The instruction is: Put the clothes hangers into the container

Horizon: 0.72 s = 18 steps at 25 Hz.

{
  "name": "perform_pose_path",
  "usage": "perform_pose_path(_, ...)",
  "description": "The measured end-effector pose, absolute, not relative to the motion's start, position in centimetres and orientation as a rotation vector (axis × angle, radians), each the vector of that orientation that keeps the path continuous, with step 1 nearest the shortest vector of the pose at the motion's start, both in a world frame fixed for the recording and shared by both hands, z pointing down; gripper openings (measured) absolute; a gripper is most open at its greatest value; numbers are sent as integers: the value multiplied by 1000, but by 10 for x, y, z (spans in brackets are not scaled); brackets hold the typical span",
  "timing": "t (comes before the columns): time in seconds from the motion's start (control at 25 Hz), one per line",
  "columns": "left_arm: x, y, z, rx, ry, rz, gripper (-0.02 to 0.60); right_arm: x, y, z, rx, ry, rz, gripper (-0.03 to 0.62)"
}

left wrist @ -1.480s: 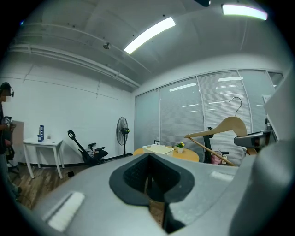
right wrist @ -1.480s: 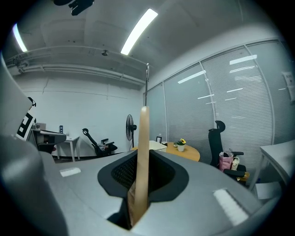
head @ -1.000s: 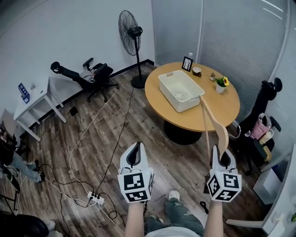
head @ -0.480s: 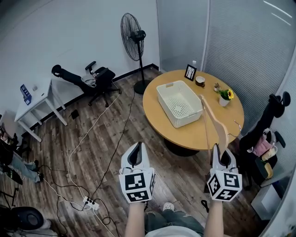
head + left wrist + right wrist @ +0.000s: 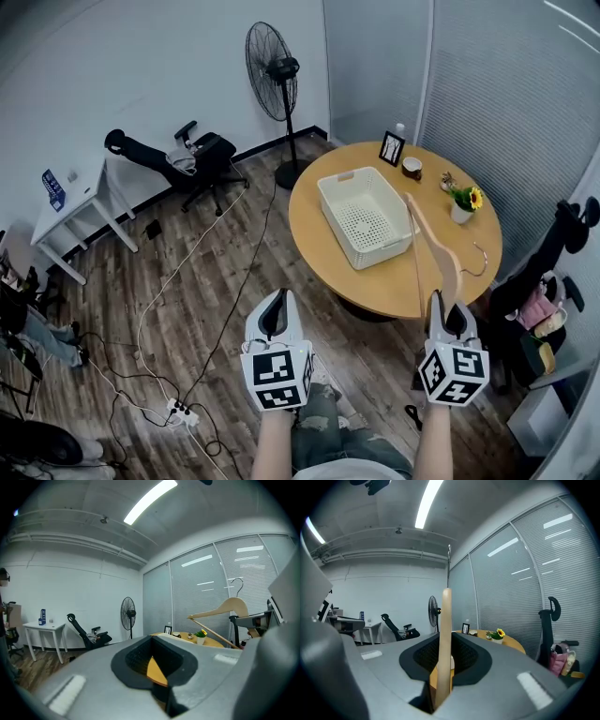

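Observation:
A wooden clothes hanger [image 5: 433, 246] stands up from my right gripper [image 5: 448, 305], which is shut on its lower end; its wire hook [image 5: 480, 258] points right. In the right gripper view the hanger [image 5: 445, 639] rises between the jaws of the right gripper [image 5: 440, 686]. A white perforated container [image 5: 367, 216] sits on the round wooden table [image 5: 394, 281] ahead, beyond the hanger. My left gripper [image 5: 275, 298] is held out level over the floor, shut and with nothing in it. The left gripper view shows the left gripper [image 5: 157, 677] and the hanger [image 5: 225, 609] off to the right.
A photo frame [image 5: 391, 148], a cup [image 5: 412, 169] and a potted flower [image 5: 461, 204] stand on the table's far side. A standing fan [image 5: 272, 66], an office chair [image 5: 192, 155] and a white desk [image 5: 80, 211] stand at the back left. Cables and a power strip [image 5: 178, 408] lie on the floor. A coat stand with bags [image 5: 553, 281] is at the right.
Both grippers have advanced toward the table, which now lies closer under the hanger. The hanger stays clamped in the right gripper, and the left gripper stays shut.

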State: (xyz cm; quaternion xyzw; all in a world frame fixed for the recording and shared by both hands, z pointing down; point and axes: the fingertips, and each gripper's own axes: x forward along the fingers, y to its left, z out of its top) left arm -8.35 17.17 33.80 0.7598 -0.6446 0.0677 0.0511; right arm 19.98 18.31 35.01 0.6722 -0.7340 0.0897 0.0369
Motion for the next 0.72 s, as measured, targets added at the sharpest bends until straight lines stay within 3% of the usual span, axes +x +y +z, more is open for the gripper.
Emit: perform_pose_path(0.72,-86,11,351,2342,-1918,224,0,193,35,365,2090,-2220,300,78)
